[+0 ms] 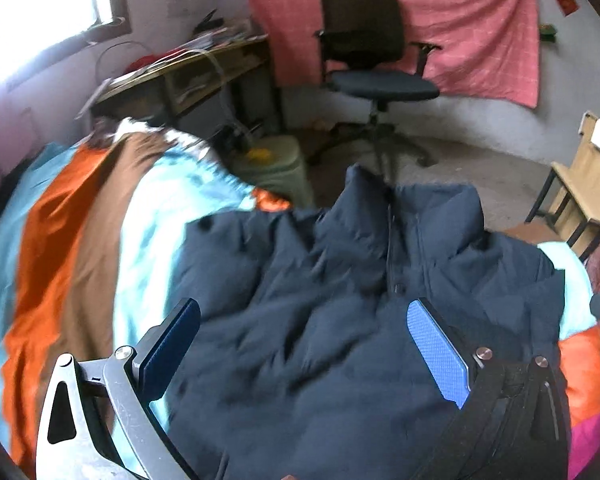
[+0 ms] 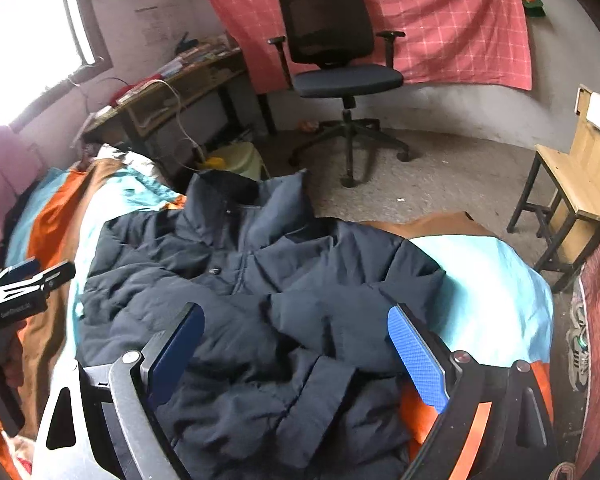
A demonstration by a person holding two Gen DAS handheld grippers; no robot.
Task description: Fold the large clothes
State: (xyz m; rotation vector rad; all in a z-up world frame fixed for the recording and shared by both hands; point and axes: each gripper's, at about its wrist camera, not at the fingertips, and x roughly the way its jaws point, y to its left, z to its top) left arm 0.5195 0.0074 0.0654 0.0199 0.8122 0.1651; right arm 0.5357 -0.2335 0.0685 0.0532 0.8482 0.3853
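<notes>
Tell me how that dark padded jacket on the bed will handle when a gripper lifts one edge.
The navy jacket looks puffy and quilted, so probably light for its bulk. It lies creased, a sleeve folded across it, so likely floppy, sagging from a grip. Its smooth shell may slide on the striped bedspread.

We're in a lived-in bedroom of a home, no question. Right in front of us a bed (image 2: 496, 280) spreads under striped bedding (image 1: 60, 248) in orange, brown and pale blue. At twelve o'clock a black office chair (image 2: 340, 64) stands on a bare, rough floor (image 2: 440, 184), backed by a pink checked cloth (image 2: 440, 20) pinned across the wall. Over at ten o'clock we have a bright window (image 2: 24, 40), and beneath it a cluttered surface (image 2: 172, 84) piled with books and papers, a cable trailing off it. At three o'clock sits a plain wooden chair (image 2: 572, 196). Scuffed walls all round.
</notes>
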